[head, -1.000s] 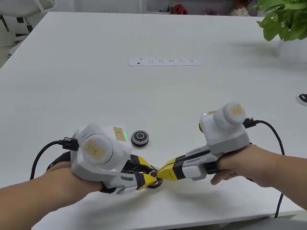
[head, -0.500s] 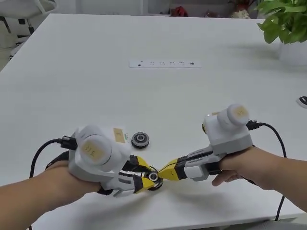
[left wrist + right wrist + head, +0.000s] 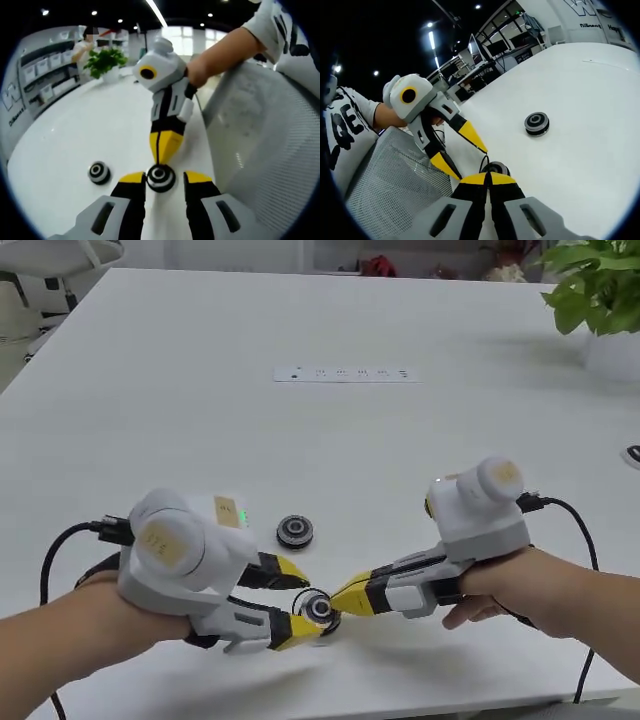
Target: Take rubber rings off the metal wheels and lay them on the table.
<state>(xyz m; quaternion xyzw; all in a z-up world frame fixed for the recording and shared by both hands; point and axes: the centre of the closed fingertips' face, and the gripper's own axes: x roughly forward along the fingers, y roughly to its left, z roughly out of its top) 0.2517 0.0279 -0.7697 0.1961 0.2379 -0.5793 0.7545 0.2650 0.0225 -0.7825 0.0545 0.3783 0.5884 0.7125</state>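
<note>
Step in hand: stripping the small metal wheel with its black rubber ring, which sits on the white table between the spread jaws of the left gripper. The right gripper is pressed together at the wheel's rim; whether it grips the ring cannot be told. Likely next: left clamps, right peels. The 2nd wheel lies nearby.

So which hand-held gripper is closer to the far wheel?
Left. The left hand-held gripper is open just beside the far wheel; right hand-held gripper lies beyond the near wheel.

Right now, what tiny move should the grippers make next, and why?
Probably close the left gripper on the metal wheel. Its jaws stand open on either side of the wheel, while the right gripper is shut with its tips at the wheel's edge. A firm hold might steady it for the right one's pull.
</note>
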